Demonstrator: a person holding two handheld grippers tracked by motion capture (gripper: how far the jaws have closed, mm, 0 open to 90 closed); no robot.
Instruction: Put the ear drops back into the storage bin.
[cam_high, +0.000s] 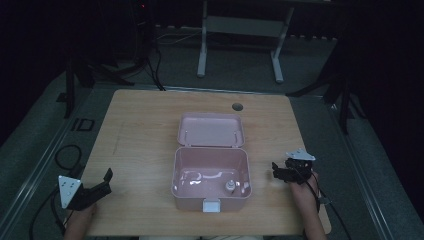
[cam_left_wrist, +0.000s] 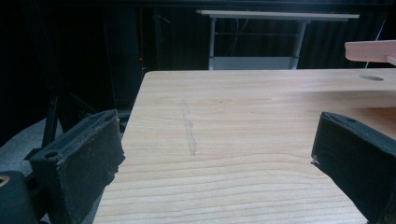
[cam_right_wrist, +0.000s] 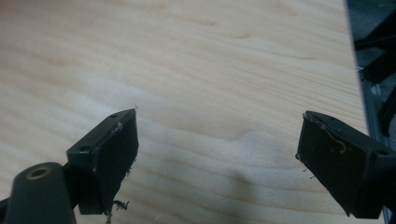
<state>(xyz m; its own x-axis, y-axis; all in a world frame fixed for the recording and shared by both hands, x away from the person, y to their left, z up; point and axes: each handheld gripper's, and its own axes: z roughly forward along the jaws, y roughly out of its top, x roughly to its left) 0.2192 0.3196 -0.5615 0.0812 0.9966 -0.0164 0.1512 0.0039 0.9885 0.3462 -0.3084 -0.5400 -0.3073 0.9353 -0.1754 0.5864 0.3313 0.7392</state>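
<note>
Black rubbery fingers (cam_right_wrist: 109, 161) flank grained wood table (cam_right_wrist: 210, 70); glossy pink box (cam_high: 211, 172) open.

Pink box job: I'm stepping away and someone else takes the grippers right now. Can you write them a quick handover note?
Left gripper: open, holds nothing, near the table's front left corner.
Right gripper: open, holds nothing, just right of the box.
Pink box: mid-table, lid swung fully back and lying open. A small item and some pale pieces lie inside; too dim to tell what they are.
Done: box is open.
Left: probably handling the contents or closing the lid; neither gripper touches the box.
</note>
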